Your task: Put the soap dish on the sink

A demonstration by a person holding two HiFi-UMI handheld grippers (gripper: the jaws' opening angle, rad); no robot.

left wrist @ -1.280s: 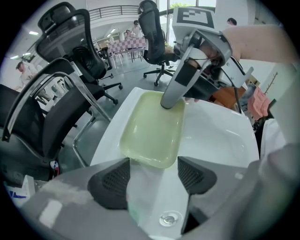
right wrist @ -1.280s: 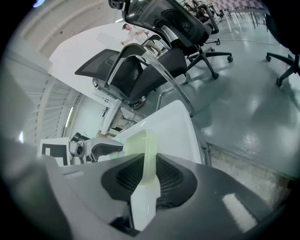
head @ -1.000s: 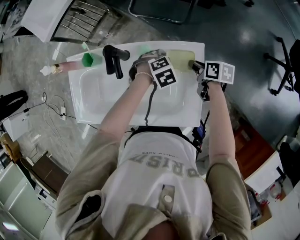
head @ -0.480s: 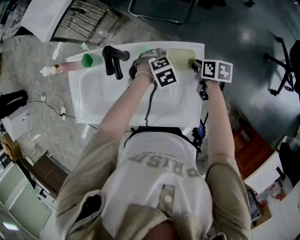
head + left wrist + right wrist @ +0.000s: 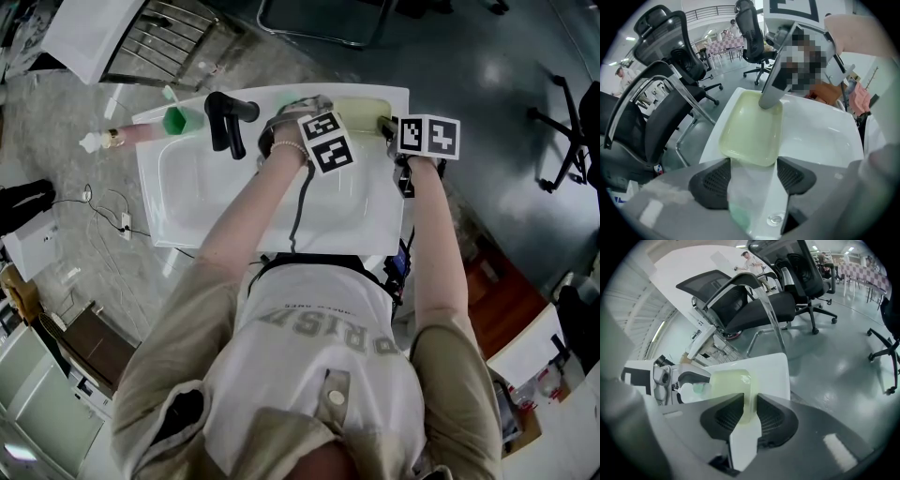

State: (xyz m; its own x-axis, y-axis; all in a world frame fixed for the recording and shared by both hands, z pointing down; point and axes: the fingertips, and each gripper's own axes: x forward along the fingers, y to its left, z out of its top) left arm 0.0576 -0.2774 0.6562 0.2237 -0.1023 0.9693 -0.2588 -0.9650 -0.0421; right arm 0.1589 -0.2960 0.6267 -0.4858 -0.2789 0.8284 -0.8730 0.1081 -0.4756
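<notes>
The pale yellow-green soap dish (image 5: pixel 361 111) lies flat on the back right corner of the white sink (image 5: pixel 187 187). In the right gripper view my right gripper (image 5: pixel 750 401) is shut on the near rim of the dish (image 5: pixel 729 383), its jaws narrow. In the head view the right gripper (image 5: pixel 384 125) sits at the dish's right end. My left gripper (image 5: pixel 752 168) points steeply down just left of the dish (image 5: pixel 752 129), jaws wide, shut on a translucent soap bar (image 5: pixel 747 185) that is greenish at its near end. Its marker cube hides the left gripper (image 5: pixel 298 108) tips in the head view.
A black faucet (image 5: pixel 225 117) stands at the sink's back edge, with a green cup (image 5: pixel 175 119) and a pink bottle (image 5: pixel 131 134) to its left. Black office chairs (image 5: pixel 670 108) stand on the floor just beyond the sink's rim.
The right gripper's marker cube has rolled and shifted slightly left toward the dish. The left gripper, the dish and the soap bar have kept still.
</notes>
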